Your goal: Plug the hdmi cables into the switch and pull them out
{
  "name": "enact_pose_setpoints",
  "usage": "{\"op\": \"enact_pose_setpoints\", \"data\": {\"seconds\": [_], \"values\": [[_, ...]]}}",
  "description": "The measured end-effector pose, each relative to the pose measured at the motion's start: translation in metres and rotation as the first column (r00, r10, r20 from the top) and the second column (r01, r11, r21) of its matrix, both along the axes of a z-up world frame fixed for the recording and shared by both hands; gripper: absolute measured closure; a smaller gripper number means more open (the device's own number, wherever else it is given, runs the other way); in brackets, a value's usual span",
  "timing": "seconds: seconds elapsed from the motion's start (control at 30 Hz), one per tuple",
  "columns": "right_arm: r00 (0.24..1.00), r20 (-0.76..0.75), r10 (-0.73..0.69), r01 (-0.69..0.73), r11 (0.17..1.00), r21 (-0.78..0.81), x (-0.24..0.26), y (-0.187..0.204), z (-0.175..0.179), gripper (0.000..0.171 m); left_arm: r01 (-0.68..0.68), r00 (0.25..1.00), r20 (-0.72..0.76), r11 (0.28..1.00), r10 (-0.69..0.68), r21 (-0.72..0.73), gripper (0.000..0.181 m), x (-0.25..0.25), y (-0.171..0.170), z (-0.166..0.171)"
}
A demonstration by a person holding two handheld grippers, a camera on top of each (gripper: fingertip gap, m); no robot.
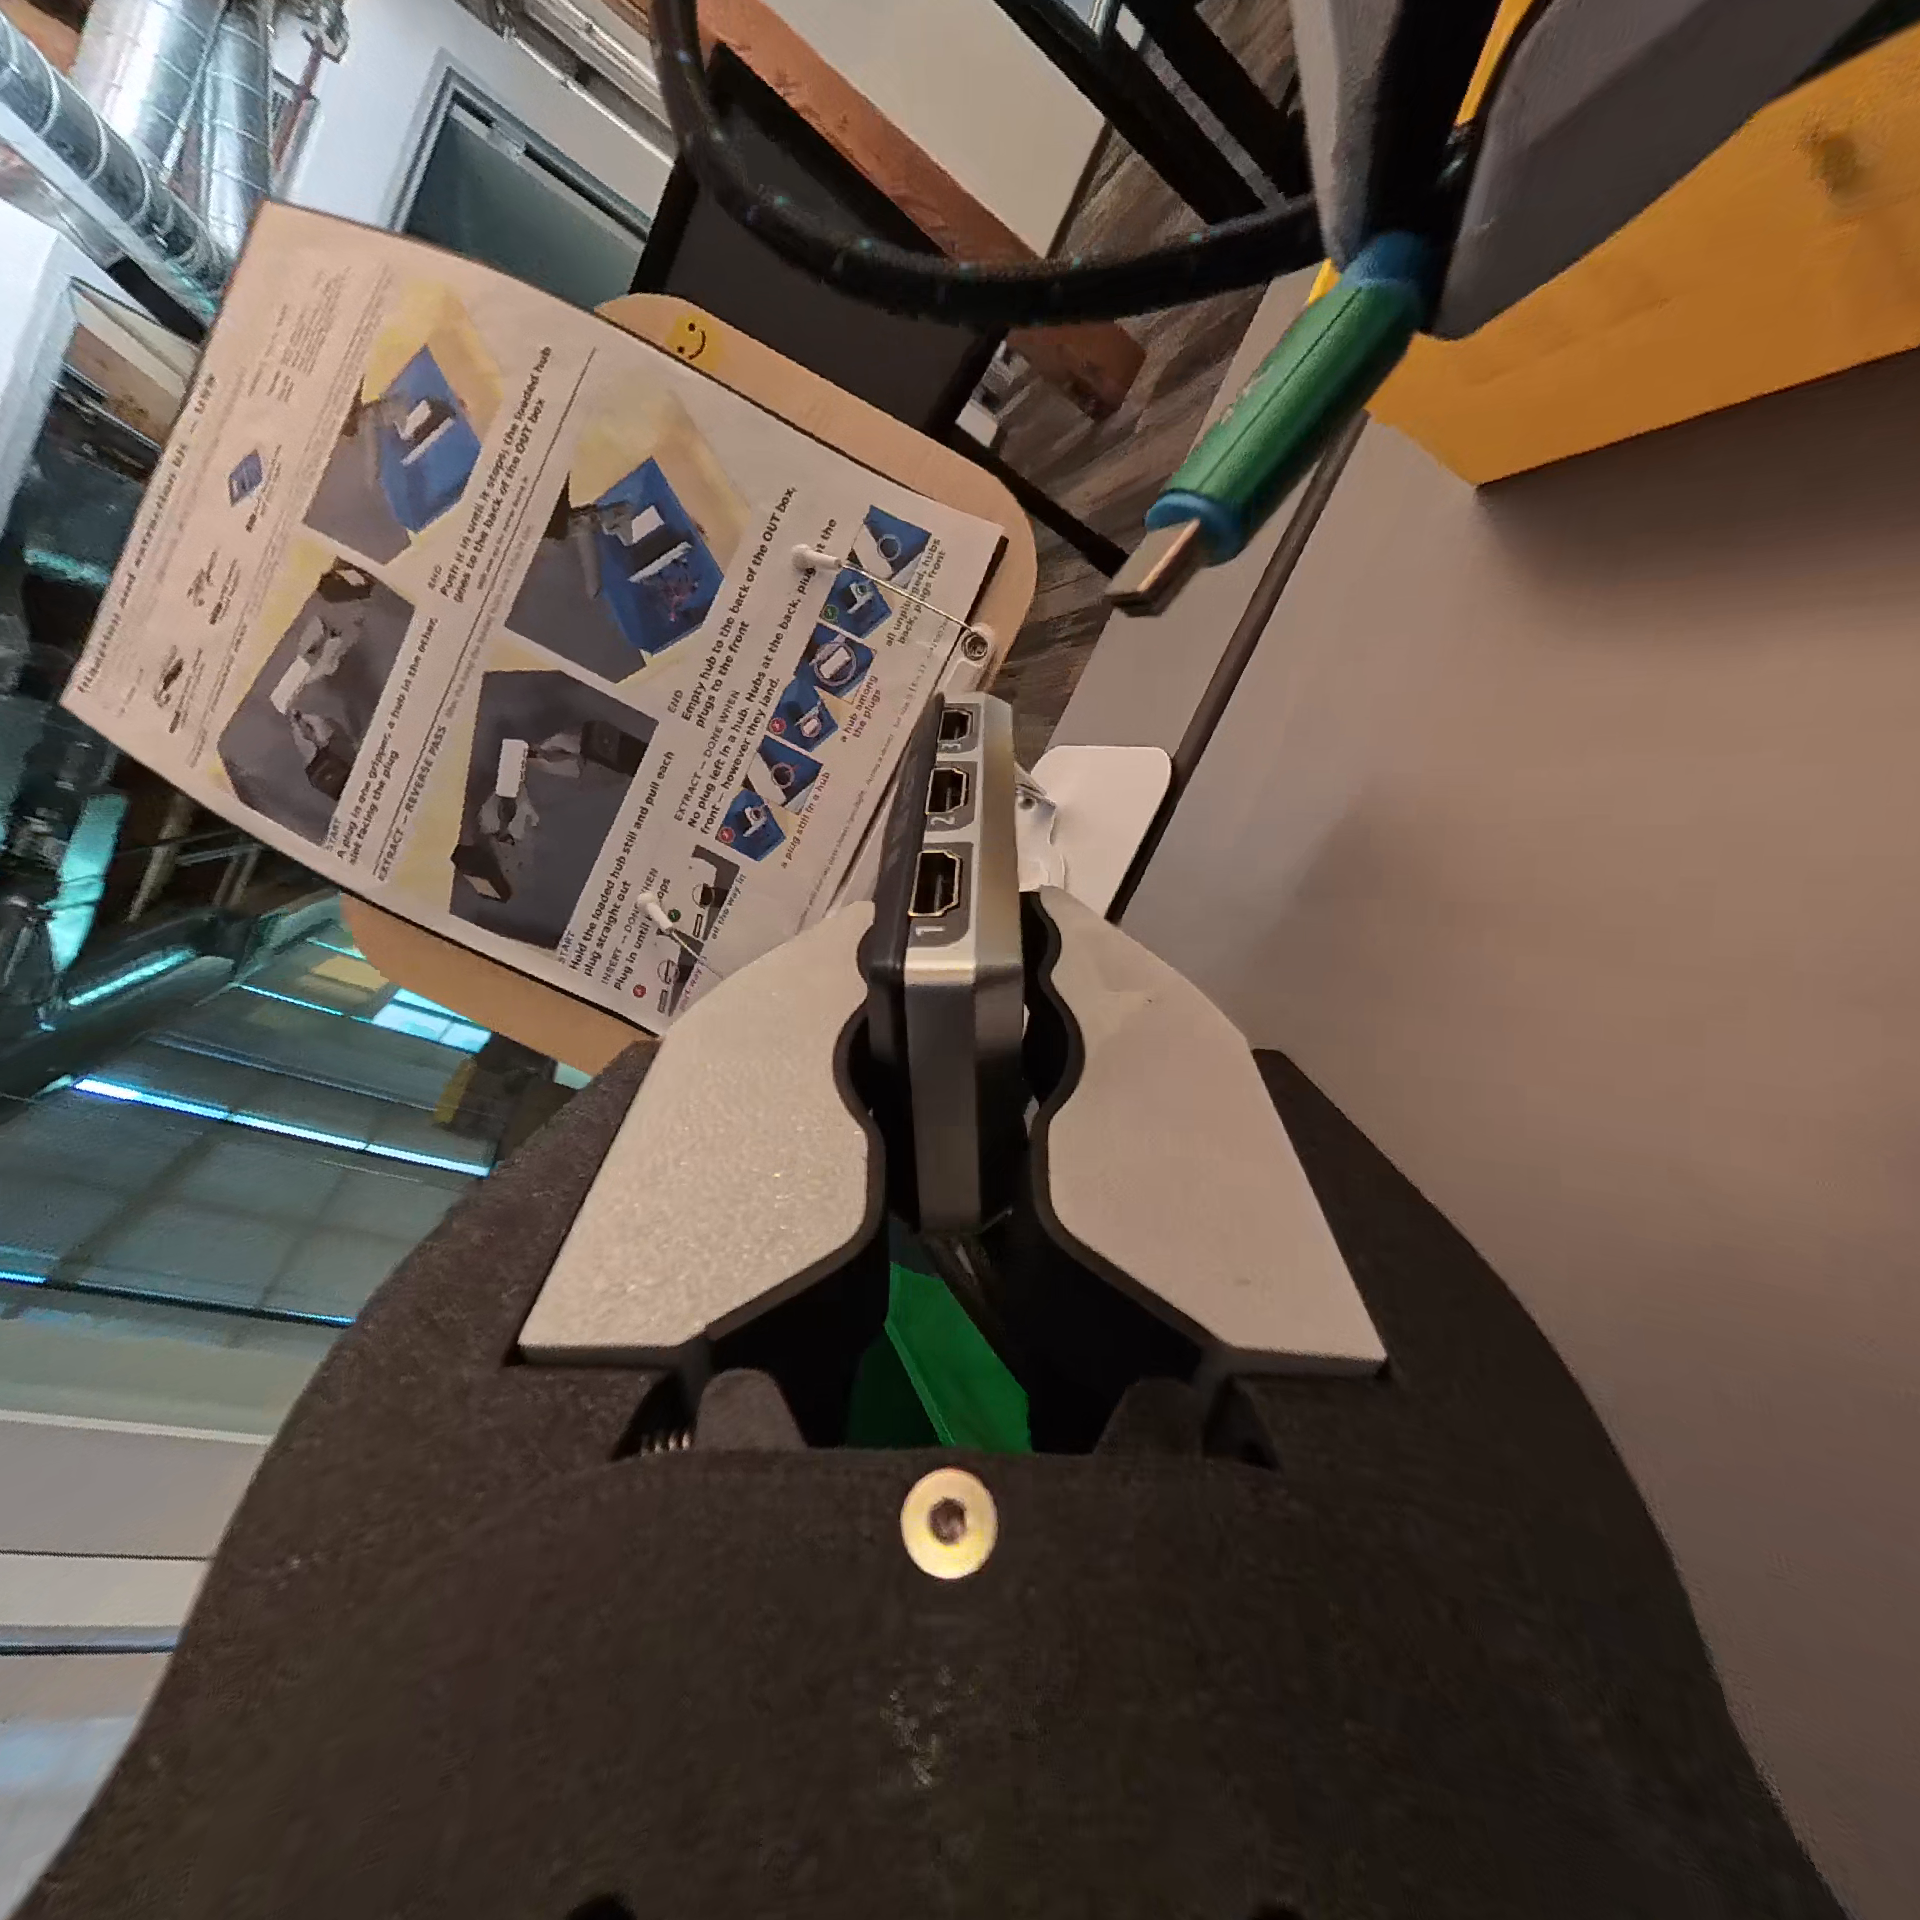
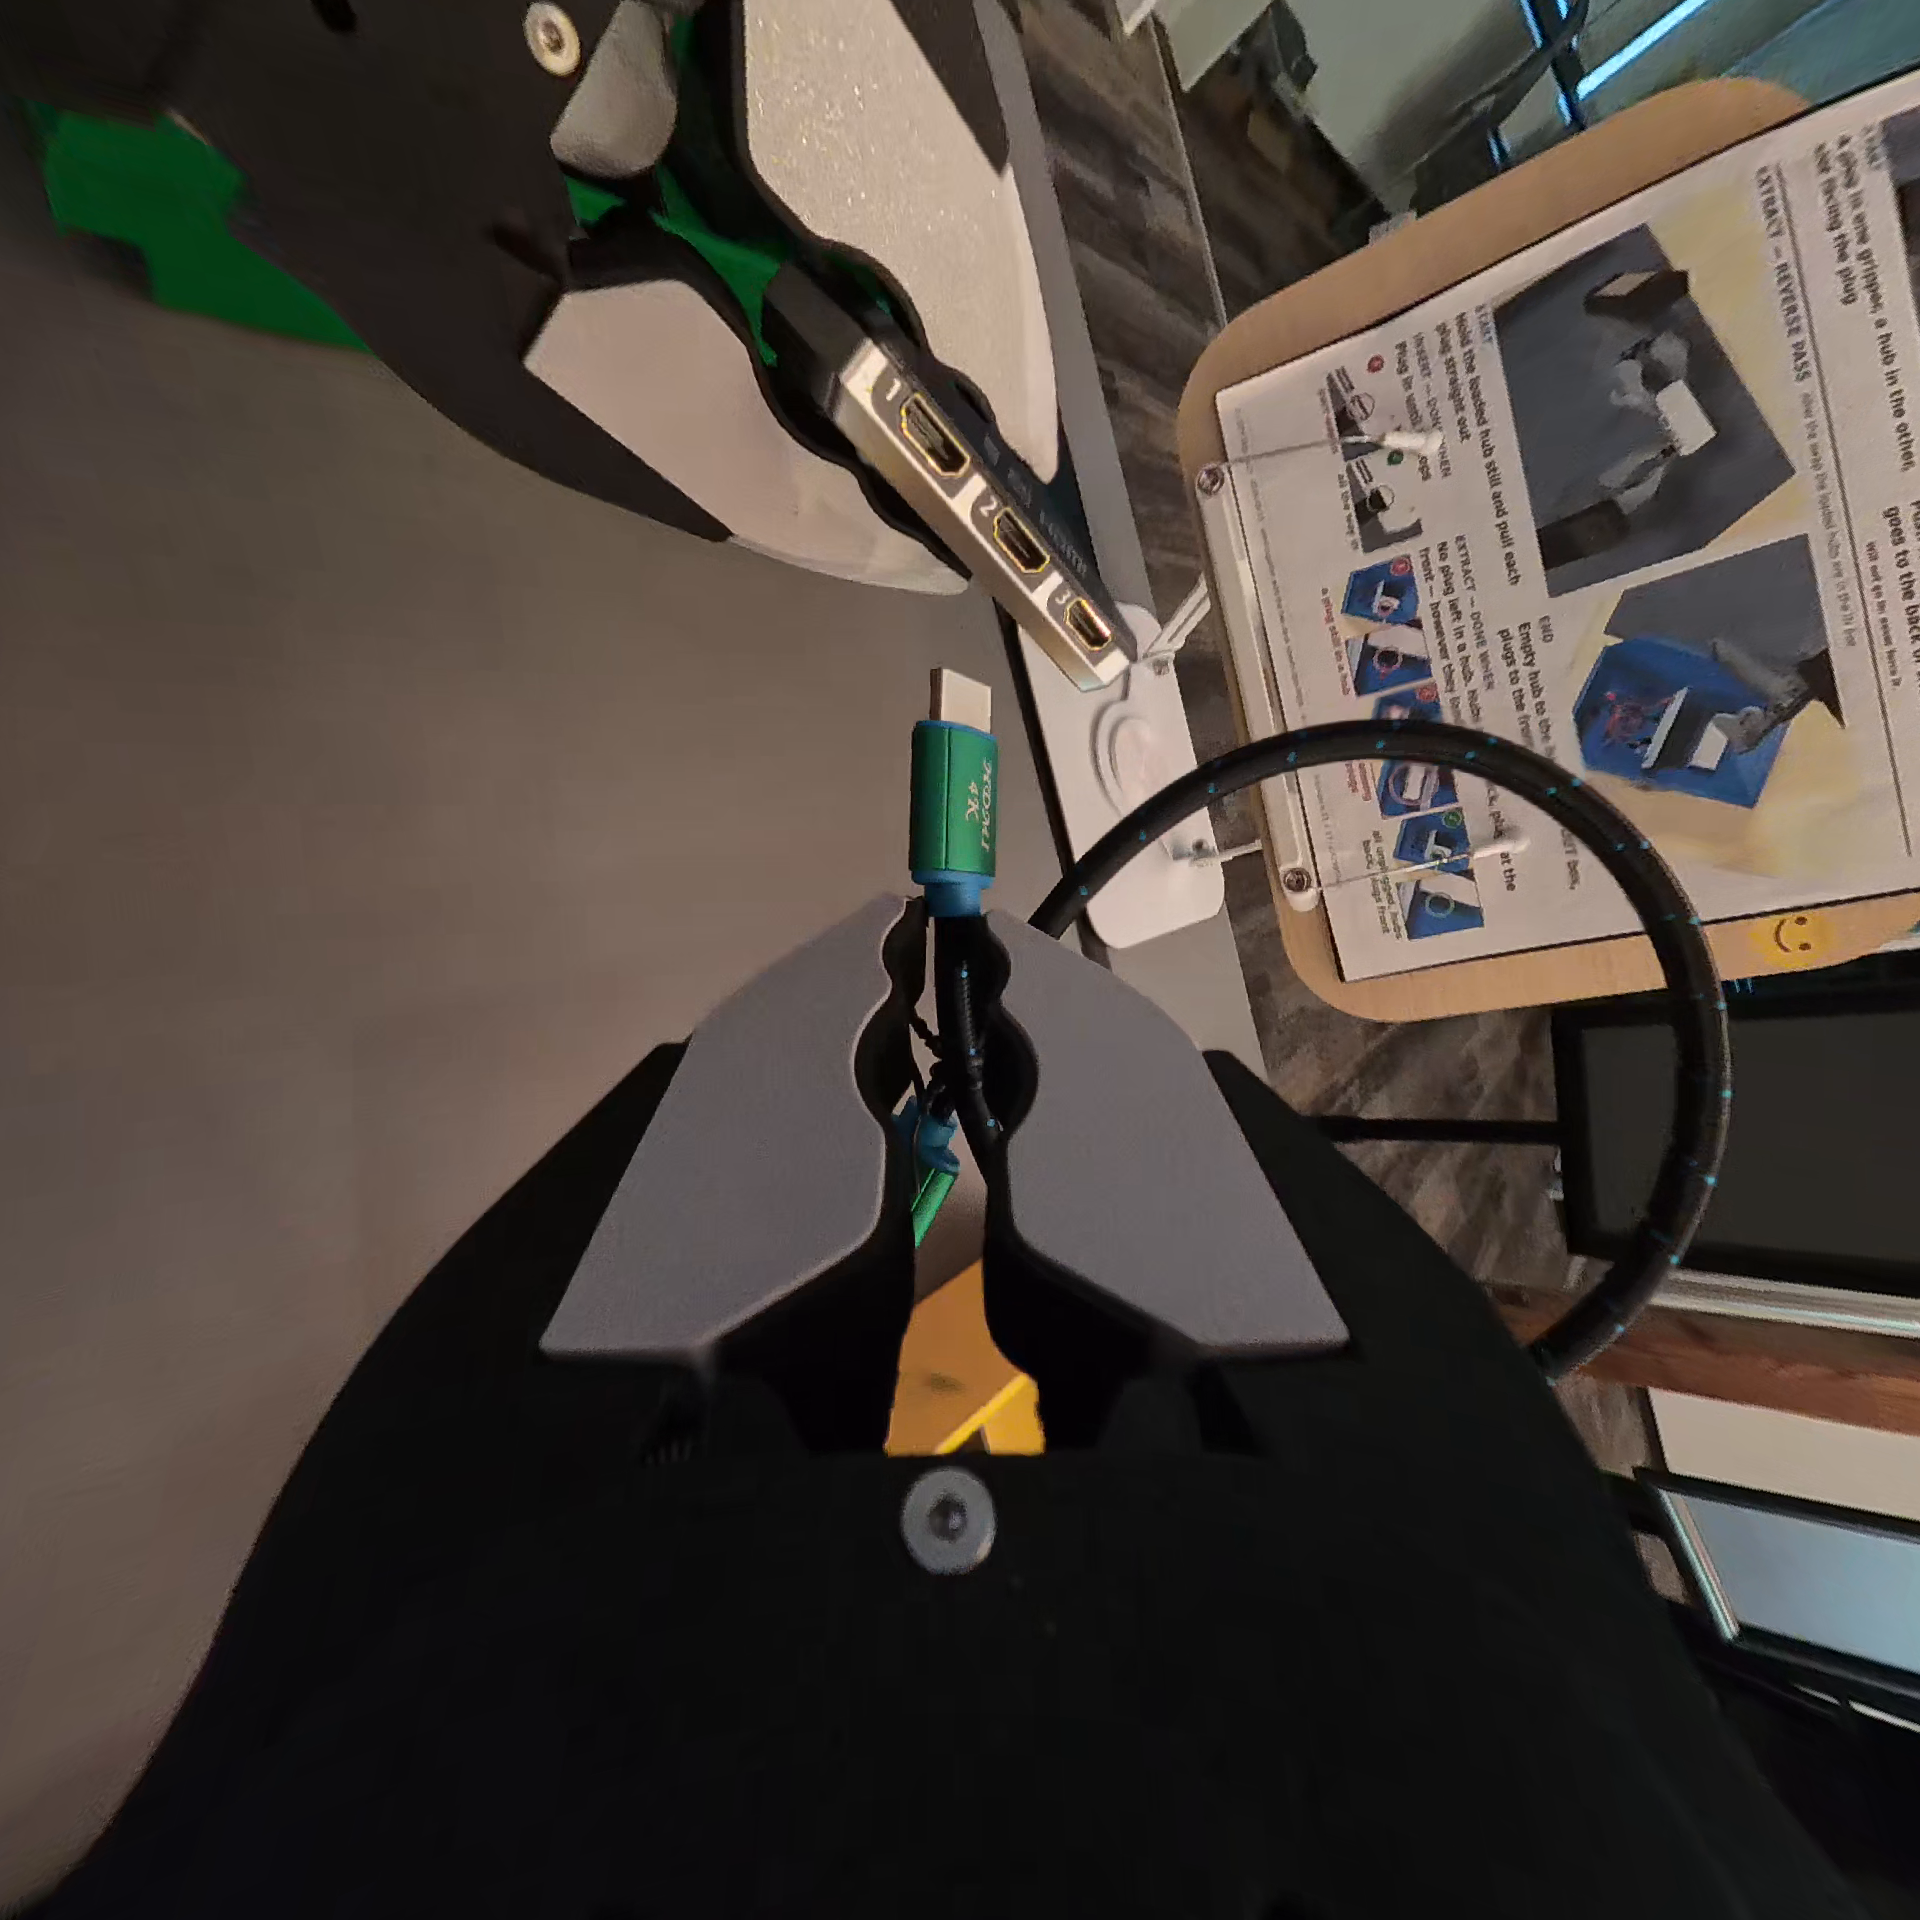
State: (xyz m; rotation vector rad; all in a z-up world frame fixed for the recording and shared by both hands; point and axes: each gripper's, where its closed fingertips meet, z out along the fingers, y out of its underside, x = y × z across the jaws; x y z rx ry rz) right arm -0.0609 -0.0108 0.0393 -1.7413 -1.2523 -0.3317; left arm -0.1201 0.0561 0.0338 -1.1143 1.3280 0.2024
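Note:
My left gripper (image 1: 943, 914) is shut on a grey HDMI switch (image 1: 945, 935), held on edge with its three empty ports facing up. The switch also shows in the right wrist view (image 2: 987, 530), in the left gripper (image 2: 831, 343). My right gripper (image 2: 940, 914) is shut on a black braided HDMI cable (image 2: 1621, 831) just behind its green plug (image 2: 952, 800). The plug's metal tip points toward the switch, a short gap from the third port. In the left wrist view the green plug (image 1: 1278, 416) hangs at the upper right, apart from the switch, held by the right gripper (image 1: 1392, 249).
A grey table (image 1: 1558, 935) lies under both grippers. A wooden board with a printed instruction sheet (image 1: 499, 582) stands beyond the table edge, also in the right wrist view (image 2: 1621, 540). A white stand (image 2: 1143, 821) sits at the table edge. A yellow box (image 1: 1683, 301) is near the right gripper. The tips of one gripper are about 10 centimeters away from the tips of the other.

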Motion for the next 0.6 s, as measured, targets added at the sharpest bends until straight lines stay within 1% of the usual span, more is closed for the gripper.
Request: {"op": "enact_pose_setpoints", "data": {"seconds": [0.33,0.6], "values": [[0.996,0.029,-0.084,0.085,0.996,-0.036,0.007,0.012,-0.014,0.162,-0.021,0.993,-0.106,0.981,0.041,0.191,0.159,0.016,-0.010,-0.011],[0.993,0.079,-0.083,0.091,0.991,-0.102,0.008,0.008,-0.028,0.163,-0.013,0.979,-0.193,0.969,0.062,0.246,0.159,0.023,-0.012,-0.024]]}}
